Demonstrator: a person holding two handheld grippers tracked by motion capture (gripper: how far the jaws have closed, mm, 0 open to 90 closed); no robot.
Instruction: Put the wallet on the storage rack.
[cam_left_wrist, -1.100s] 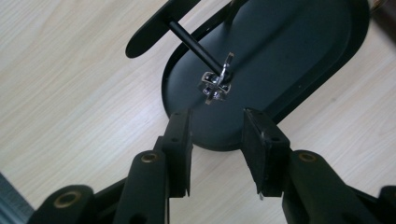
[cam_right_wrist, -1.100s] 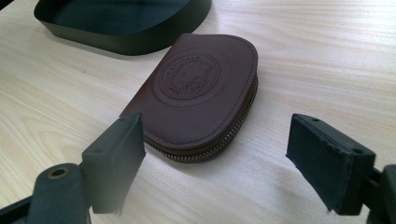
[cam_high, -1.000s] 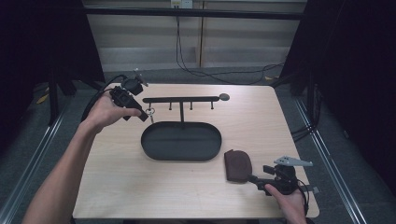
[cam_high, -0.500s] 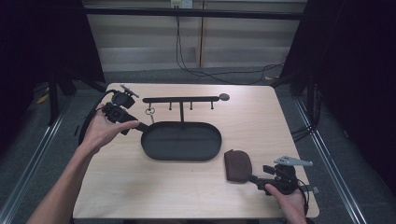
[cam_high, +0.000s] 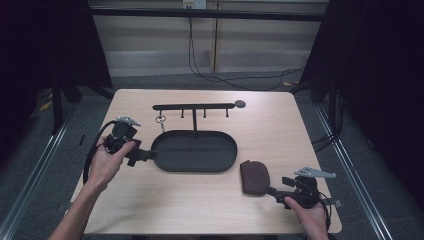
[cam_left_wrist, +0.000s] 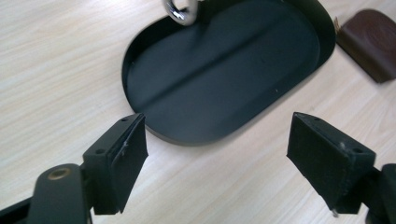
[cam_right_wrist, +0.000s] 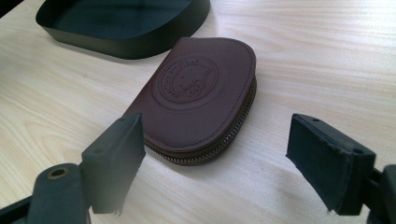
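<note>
A black oval tray (cam_high: 220, 161) lies mid-table, under a black hook rack (cam_high: 194, 106). From the rack's left hook hangs a metal key ring (cam_high: 160, 120), seen again as a key ring (cam_left_wrist: 180, 11) at the top of the left gripper view. My left gripper (cam_high: 146, 156) is open at the tray's left end, with the tray (cam_left_wrist: 219, 70) just beyond its jaws; the left gripper (cam_left_wrist: 217, 140) holds nothing. A brown zip pouch (cam_high: 254, 176) lies right of the tray. My right gripper (cam_high: 273, 192) is open just short of the pouch (cam_right_wrist: 201, 93), and the right gripper (cam_right_wrist: 215, 140) is empty.
A small grey knob (cam_high: 240, 104) ends the rack on its right. The tray's near wall (cam_right_wrist: 126, 44) stands behind the pouch. Bare wooden table (cam_high: 200, 205) runs along the front edge. Cables trail from both grippers.
My left gripper has drawn back from the key ring at the rack's left end, toward the person, down to the tray's left end. The ring stays hanging. The right gripper has not moved.
</note>
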